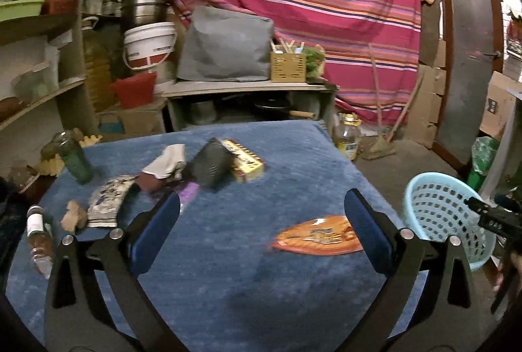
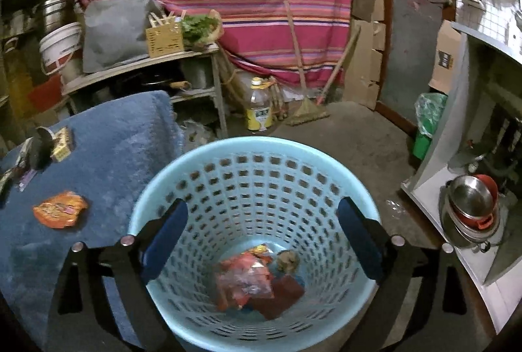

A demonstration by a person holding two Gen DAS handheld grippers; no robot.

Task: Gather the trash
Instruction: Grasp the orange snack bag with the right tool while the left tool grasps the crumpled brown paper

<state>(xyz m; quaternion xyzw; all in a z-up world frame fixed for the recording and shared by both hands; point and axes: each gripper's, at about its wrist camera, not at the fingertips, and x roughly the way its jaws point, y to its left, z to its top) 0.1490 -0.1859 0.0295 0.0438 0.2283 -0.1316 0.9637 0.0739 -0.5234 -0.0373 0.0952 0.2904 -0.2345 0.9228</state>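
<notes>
The trash (image 2: 253,282) deep in the basket (image 2: 202,153) is blurred, its pieces indistinct.

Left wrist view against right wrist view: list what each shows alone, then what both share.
Left only: green bottle, patterned packet, clear bottle at the table's edge, and the open left gripper, empty.
Right only: the trash at the basket's bottom, metal bowls, and the open right gripper, empty.
Both: blue basket, orange wrapper, yellow box, blue-covered table.
</notes>
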